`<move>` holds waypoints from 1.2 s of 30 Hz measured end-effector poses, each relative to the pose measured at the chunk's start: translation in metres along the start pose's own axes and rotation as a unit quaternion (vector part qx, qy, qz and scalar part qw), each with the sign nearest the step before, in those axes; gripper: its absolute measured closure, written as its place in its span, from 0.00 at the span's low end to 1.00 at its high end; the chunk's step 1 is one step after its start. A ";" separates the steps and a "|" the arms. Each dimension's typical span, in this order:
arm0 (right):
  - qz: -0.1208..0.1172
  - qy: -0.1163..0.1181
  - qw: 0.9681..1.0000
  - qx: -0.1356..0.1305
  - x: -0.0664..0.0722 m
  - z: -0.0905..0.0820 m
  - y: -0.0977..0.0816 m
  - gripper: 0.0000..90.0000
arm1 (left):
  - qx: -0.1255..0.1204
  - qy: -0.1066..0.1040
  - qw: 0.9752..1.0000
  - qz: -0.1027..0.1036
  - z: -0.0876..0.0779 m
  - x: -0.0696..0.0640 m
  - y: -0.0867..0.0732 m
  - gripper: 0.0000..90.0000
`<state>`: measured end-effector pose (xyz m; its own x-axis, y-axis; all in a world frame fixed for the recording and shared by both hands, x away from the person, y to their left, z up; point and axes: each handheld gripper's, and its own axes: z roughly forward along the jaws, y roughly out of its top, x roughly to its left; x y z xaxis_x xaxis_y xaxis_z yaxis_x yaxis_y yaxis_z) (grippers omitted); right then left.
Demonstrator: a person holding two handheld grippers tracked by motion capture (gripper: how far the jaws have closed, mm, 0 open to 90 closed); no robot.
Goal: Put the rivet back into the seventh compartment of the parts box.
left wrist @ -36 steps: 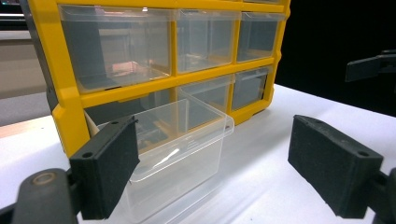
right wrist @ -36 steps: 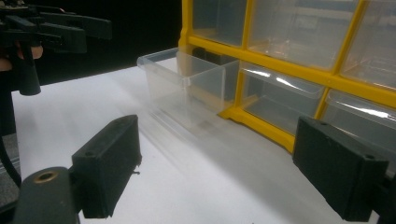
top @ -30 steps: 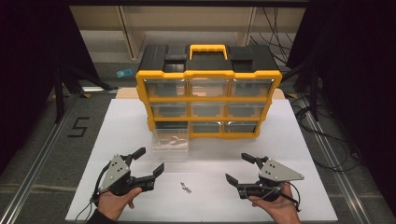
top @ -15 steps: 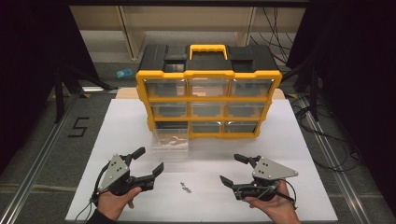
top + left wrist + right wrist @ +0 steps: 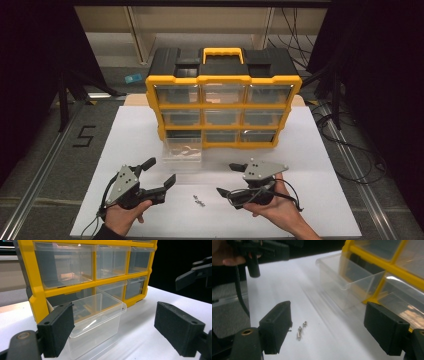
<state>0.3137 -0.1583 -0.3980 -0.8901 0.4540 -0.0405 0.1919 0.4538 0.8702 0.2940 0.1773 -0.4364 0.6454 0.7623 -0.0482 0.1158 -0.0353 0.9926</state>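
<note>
Right gripper (image 5: 226, 179): jaws wide apart, just narrowed slightly, nothing between them. Small metal screws (image 5: 199, 201) lie loose on the white table (image 5: 320, 165), just ahead of its lower jaw and between the two grippers. Left gripper (image 5: 161, 172): jaws apart, empty. Clear plastic drawer (image 5: 183, 153) stands beyond both, pulled out before the yellow parts organizer (image 5: 223, 80).
</note>
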 end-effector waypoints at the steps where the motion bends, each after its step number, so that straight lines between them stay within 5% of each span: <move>1: -0.005 0.003 1.000 0.009 0.001 0.005 0.002 0.25 | 0.001 0.000 1.000 0.000 0.000 0.000 0.000 0.18; 5: -0.035 0.019 0.998 0.058 0.004 0.022 0.006 0.29 | 0.000 0.001 1.000 -0.001 0.000 0.000 0.000 0.18; 6: -0.058 0.026 0.994 0.092 0.007 0.030 0.007 0.34 | 0.000 0.001 1.000 0.000 0.000 0.000 0.000 0.17; 12: -0.079 0.047 0.985 0.149 0.016 0.055 0.009 0.41 | 0.001 0.001 1.000 -0.003 0.000 0.000 0.000 0.18; 15: -0.081 0.057 0.982 0.160 0.017 0.063 0.008 0.44 | 0.000 0.002 1.000 -0.004 -0.001 0.000 0.000 0.18; 24: -0.097 0.090 0.964 0.230 0.023 0.096 -0.003 0.61 | 0.000 0.001 1.000 -0.003 -0.001 0.000 0.000 0.18; 26: -0.098 0.093 0.963 0.233 0.023 0.098 -0.004 0.63 | -0.001 0.002 1.000 -0.003 -0.001 0.001 0.000 0.18; 29: -0.102 0.101 0.957 0.251 0.025 0.106 -0.007 0.70 | 0.000 0.000 1.000 -0.003 -0.001 0.000 0.000 0.18; 36: -0.090 0.104 0.954 0.266 0.024 0.115 -0.012 0.79 | -0.001 0.001 1.000 -0.004 -0.001 0.001 0.001 0.18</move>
<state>0.3376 -0.0642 -0.4660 -0.9806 0.1949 -0.0193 0.1615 0.8603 0.4836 0.2939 0.1782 -0.4359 0.6427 0.7641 -0.0554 0.1196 -0.0286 0.9924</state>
